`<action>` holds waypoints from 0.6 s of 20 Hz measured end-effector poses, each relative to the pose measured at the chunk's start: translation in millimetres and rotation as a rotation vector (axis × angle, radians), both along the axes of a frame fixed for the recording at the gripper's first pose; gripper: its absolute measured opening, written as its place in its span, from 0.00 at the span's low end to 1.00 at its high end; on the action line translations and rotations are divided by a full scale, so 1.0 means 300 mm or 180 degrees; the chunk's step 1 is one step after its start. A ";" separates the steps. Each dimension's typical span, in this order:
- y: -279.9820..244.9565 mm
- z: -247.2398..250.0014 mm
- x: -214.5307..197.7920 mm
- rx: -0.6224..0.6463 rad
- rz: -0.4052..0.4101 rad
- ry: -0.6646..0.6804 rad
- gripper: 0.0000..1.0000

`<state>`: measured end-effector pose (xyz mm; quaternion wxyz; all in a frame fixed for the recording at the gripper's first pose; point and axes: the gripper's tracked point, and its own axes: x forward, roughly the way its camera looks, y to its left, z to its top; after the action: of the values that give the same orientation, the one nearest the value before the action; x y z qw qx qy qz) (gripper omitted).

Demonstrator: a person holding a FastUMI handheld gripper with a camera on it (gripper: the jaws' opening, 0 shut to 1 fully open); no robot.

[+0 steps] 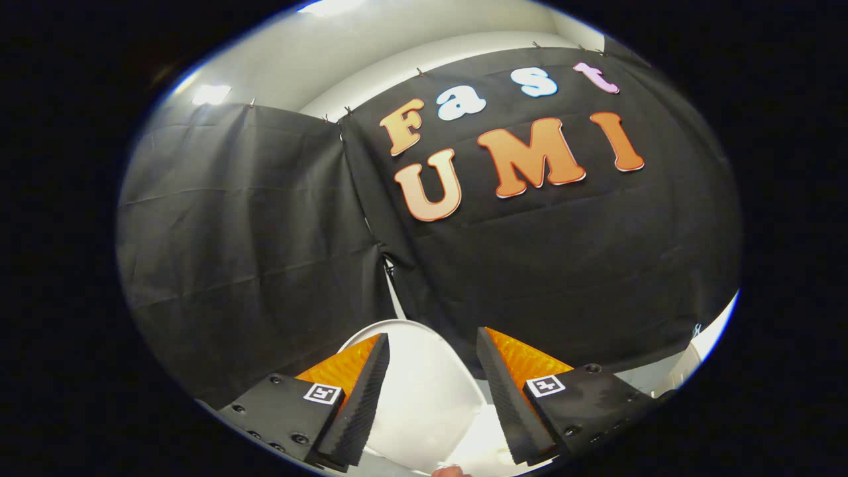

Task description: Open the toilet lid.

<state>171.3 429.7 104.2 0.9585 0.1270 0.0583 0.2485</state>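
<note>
- Gripper view: gripper (432,348) has its fingers spread wide apart, nothing pinched between them; neither finger visibly presses on anything.
- Toilet lid (424,391) shows as a white rounded panel in the gap between the fingers, its curved top edge just ahead of the fingertips and rising against the booth wall (252,232).
- Judgement on progress: the lid looks raised, standing up towards the wall rather than lying flat, so the lifting step appears largely done. Cannot tell whether it rests fully back at its stop; its hinge and the bowl are hidden below the fingers.
- What is left, as a judgement: confirm the lid stays up on its own and draw the tool clear.
- Surroundings: black cloth wall hangs close beyond the lid, with a seam where two panels meet just above it. A strip of white surface (689,361) shows beyond the right finger.
- Obstructions: nothing lies between fingers and lid; the cloth close behind leaves little room beyond it.
</note>
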 end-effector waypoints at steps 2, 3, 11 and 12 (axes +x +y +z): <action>-0.117 0.024 -0.008 -0.0115 -0.0113 -0.0110 0.86; -0.172 0.029 -0.030 -0.0191 -0.0163 -0.0173 0.86; -0.663 -0.032 -0.158 -0.0188 -0.0679 -0.0274 0.86; -0.734 -0.044 -0.172 -0.0192 -0.0764 -0.0283 0.86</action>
<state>119.8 209.4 90.9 0.9864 0.0930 0.0076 0.1356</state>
